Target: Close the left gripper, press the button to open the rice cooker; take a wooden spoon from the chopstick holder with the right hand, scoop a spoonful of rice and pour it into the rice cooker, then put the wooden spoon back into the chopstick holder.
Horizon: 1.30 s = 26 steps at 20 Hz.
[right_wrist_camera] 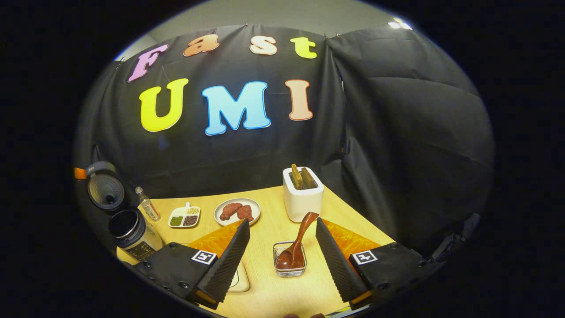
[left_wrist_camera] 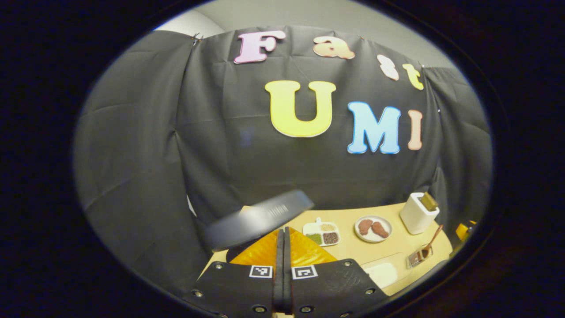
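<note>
From the right gripper view I have the right gripper [right_wrist_camera: 282, 247] held above the near edge of the wooden table [right_wrist_camera: 269, 229], its fingers spread wide with nothing between them. Straight ahead, framed by those fingers, sits the small clear holder [right_wrist_camera: 289, 264] with the wooden spoon [right_wrist_camera: 296, 247] in it, bowl down, handle leaning up and to the right towards the white toaster [right_wrist_camera: 303, 201]. The toaster stands just behind the holder with two slices poking out of its slots. Nothing blocks the line from the fingers to the spoon.

Off to the left I see the rice cooker [right_wrist_camera: 132, 234] with its lid [right_wrist_camera: 105, 187] swung up and the dark inner pot exposed. A small clear bottle [right_wrist_camera: 148, 208] stands just beside it, then a divided white dish of grains [right_wrist_camera: 184, 217] and a round plate with two pieces of meat [right_wrist_camera: 237, 211]. A pale flat board [right_wrist_camera: 240, 278] lies partly under my left-hand finger.

In the left gripper view the left gripper [left_wrist_camera: 282, 247] has its fingers pressed together, gripping nothing. The rice cooker lid shows as a blurred grey slab just above and left of the fingertips. Beyond it I make out the grain dish, the meat plate, the toaster, and the spoon in its holder near the right table edge.

Black cloth closes the booth behind and on both sides, with a pale wall above it.
</note>
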Each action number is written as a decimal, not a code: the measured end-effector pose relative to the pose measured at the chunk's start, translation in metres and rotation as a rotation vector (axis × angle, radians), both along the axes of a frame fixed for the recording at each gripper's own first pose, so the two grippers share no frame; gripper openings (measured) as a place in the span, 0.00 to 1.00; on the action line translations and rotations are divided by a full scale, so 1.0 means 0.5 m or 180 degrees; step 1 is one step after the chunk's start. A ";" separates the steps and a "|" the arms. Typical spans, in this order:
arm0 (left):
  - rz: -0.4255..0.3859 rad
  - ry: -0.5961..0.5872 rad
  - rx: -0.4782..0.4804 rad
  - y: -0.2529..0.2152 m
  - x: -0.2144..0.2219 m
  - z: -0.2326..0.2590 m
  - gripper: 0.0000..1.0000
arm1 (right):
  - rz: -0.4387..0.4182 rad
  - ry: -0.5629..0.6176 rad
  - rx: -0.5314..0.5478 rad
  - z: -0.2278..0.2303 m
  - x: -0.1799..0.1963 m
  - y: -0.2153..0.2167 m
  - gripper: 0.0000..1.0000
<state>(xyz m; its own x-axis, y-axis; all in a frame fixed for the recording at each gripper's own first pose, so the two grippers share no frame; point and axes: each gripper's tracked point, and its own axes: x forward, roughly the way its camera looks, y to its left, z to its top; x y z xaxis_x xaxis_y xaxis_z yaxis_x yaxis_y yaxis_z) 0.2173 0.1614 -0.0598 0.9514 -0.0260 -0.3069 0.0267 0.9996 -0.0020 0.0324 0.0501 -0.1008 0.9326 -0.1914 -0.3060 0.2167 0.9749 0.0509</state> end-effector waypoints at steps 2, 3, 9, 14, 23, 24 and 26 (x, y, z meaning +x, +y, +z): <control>-0.0024 -0.0130 -0.0131 0.029 -0.032 0.004 0.01 | -0.0035 0.0026 0.0001 -0.002 -0.002 0.006 0.96; -0.0033 -0.0163 -0.0200 0.041 -0.044 -0.004 0.01 | -0.0023 0.0072 0.0022 -0.010 0.000 0.013 0.95; -0.0078 -0.0128 -0.0335 0.065 -0.125 -0.090 0.78 | 0.0054 0.0398 0.0176 -0.063 0.022 0.023 0.93; 0.0077 -0.0137 -0.0348 0.085 -0.175 -0.088 0.94 | -0.0094 0.0652 0.0362 -0.116 0.069 -0.026 0.96; 0.0432 0.0186 -0.0352 0.077 -0.209 -0.146 0.94 | -0.0004 0.1101 0.0570 -0.211 0.174 -0.095 0.94; 0.0462 0.0221 -0.0349 0.068 -0.212 -0.151 0.95 | 0.0005 0.1150 0.0589 -0.228 0.190 -0.105 0.93; 0.0510 0.0279 -0.0275 0.044 -0.216 -0.161 0.95 | 0.0030 0.1283 0.0603 -0.263 0.215 -0.123 0.96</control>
